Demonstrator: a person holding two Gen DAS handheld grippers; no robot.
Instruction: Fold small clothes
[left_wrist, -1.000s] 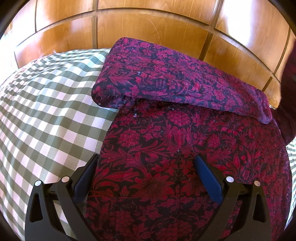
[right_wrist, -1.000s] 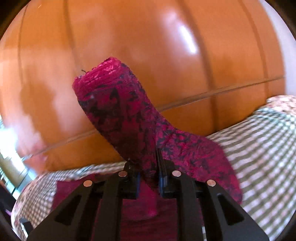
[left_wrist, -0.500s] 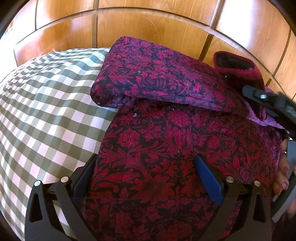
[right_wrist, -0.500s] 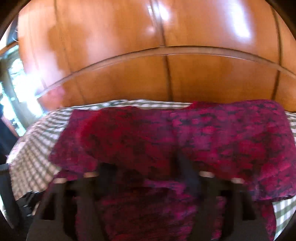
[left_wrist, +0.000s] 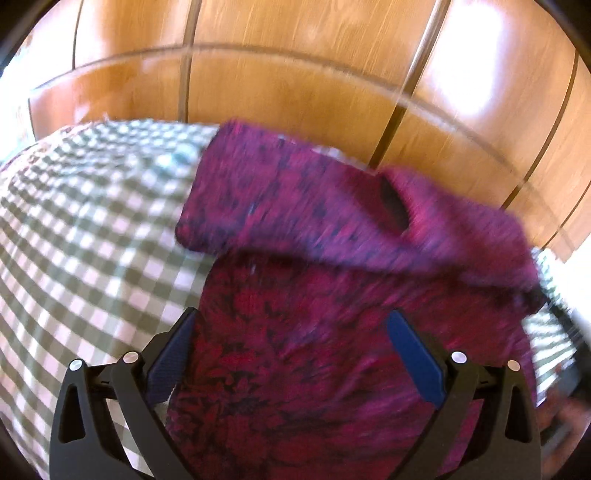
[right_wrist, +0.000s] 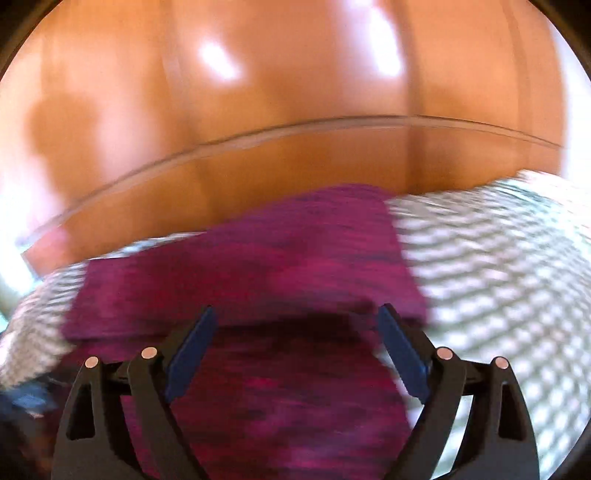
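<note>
- Lying on the checked cloth (left_wrist: 85, 236), in front of the wooden panelling (left_wrist: 295, 92): the red patterned garment (left_wrist: 295, 369), its far part folded over into a band (left_wrist: 332, 206) across the body.
- Opening wide: the right gripper (right_wrist: 295, 354), nothing pinched between the blue pads (right_wrist: 192, 354), the folded band (right_wrist: 258, 280) lying just beyond the tips.
- Standing wide apart as well: the jaws of the left gripper (left_wrist: 295, 362), hovering over the near part of the garment, gripping nothing.
- Probably finishing the release of the fold just laid.
- Doing it well, as a judgement: backing the right gripper off without snagging the band; checking the fold edge for straightness; pressing flat with spread fingers if it springs up.
- Blurring heavily in both views, so hiding any fine creases.
- Next fold likely calling for both near corners.
</note>
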